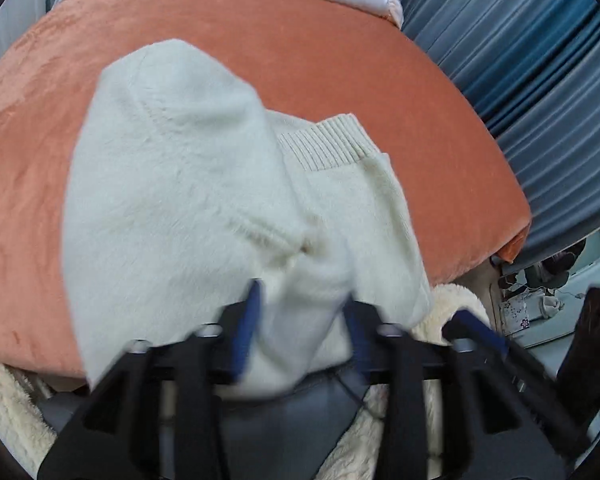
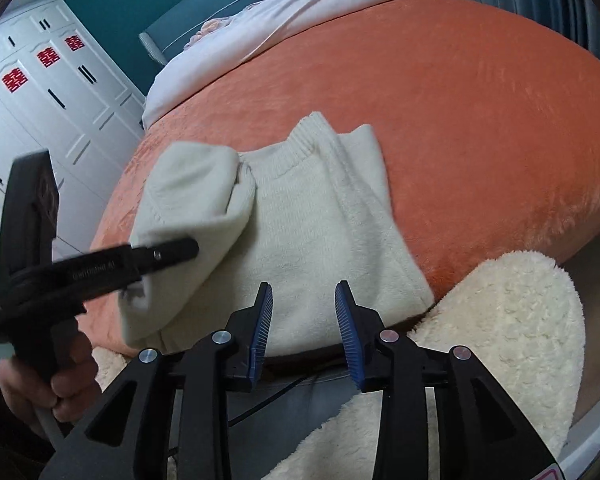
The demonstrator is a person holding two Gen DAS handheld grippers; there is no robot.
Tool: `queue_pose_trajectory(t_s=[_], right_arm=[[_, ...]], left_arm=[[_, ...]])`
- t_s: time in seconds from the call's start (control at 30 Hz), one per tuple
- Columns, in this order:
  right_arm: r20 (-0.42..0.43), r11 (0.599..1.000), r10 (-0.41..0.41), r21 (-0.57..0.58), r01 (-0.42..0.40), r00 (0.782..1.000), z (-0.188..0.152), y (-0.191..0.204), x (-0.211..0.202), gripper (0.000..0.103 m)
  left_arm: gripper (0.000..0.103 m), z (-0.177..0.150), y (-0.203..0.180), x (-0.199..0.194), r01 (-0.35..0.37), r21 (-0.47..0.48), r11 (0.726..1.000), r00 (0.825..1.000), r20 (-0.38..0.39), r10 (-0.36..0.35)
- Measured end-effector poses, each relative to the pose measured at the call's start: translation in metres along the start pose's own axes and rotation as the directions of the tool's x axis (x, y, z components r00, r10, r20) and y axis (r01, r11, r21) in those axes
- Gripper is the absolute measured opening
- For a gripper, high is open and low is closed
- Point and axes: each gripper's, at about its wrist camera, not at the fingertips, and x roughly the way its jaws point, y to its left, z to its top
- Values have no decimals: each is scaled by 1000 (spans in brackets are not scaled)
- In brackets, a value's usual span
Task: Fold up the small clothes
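One garment: cream sweater (image 2: 300, 216), lying on orange blanket (image 2: 480, 120) near the bed's front edge, ribbed collar (image 2: 300, 140) pointing away from the cams.
Fold state: right side of sweater already turned in as a long strip; left part lifted and doubled over twd the middle.
Left gripper (image 1: 302, 320): fingers w/ blue pads (image 1: 246, 332) apart, but a bunch of sweater fabric fills the gap between them; fabric rises up from the bed in its hold. Frame is motion-blurred.
Left gripper, seen fr right cam (image 2: 168, 250): black finger lies across the lifted flap; person's hand (image 2: 56, 380) wraps the handle.
Right gripper (image 2: 304, 320): released, fingers spread, nothing between them; hangs over sweater's near hem, not touching as far as visible.
Fleece (image 2: 500, 340): cream, fluffy, just beside bed edge, below and right of sweater.
Bkgd: white duvet (image 2: 260, 28) at far end of bed, white wardrobe (image 2: 60, 92) w/ red marks, blue-grey curtain (image 1: 520, 60).
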Motion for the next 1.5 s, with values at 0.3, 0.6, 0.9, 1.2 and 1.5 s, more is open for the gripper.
queue_pose_trajectory(t_s=[0.3,0.6,0.9,1.2,1.5], right_arm=[[-122,962,267,93,-257,956,25,33,44,70],[-261,979,201,97,-182,944,42,78,105,33],[172,969,233,-123,-214,957,66,95,-19,15],[-108,993,26,121,-13,994,10,-17,67,17],[-143,992,71,114,-55,987,25,-14,72,24]], left_arm=[[91,-41,39,-32,-175,64,983,984,-20,176],[67,-54,64,4,-257,50,965,959,-108,261],[30,-49,60,-15,-109,-2,994,992,-60,109],[30,-53,68,11,-142,-31,989,979,-154,136],[42,-51,50,-51,-124,58,991,992,-5,124]])
